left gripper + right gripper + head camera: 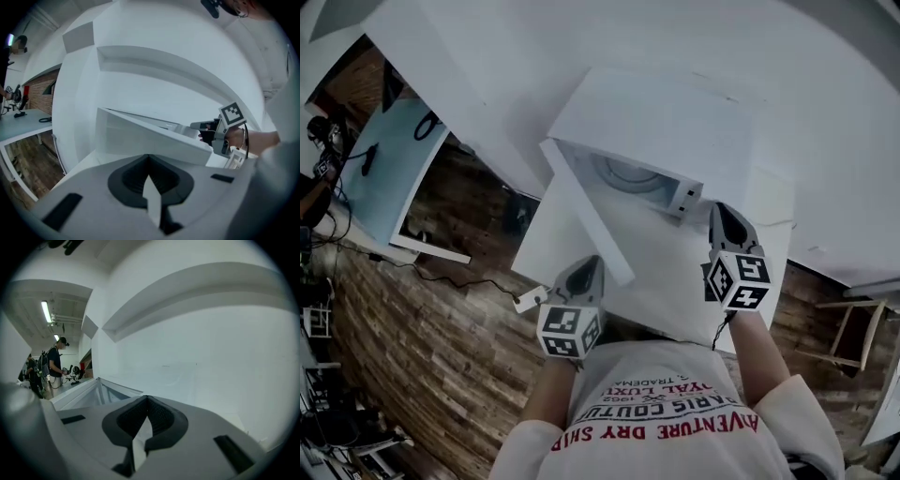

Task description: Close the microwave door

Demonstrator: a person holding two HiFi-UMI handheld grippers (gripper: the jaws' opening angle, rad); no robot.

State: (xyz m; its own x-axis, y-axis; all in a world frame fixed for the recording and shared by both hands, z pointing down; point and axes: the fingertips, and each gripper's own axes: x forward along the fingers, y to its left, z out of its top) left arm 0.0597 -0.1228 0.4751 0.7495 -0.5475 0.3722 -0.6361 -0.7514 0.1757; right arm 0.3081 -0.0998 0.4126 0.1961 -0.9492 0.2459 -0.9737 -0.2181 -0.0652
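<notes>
A white microwave stands on a white table with its cavity and round turntable showing. Its door is swung out toward me on the left. My left gripper is shut and empty, with its tip next to the door's free end. In the left gripper view the door runs as a white slab just ahead of the left gripper, and the right gripper shows beyond it. My right gripper is shut on nothing near the microwave's right front corner. The microwave lies left of the right gripper.
A pale desk with cables stands at the left over a wooden floor. A wooden chair is at the right. White walls rise behind the microwave. A person stands far off in the right gripper view.
</notes>
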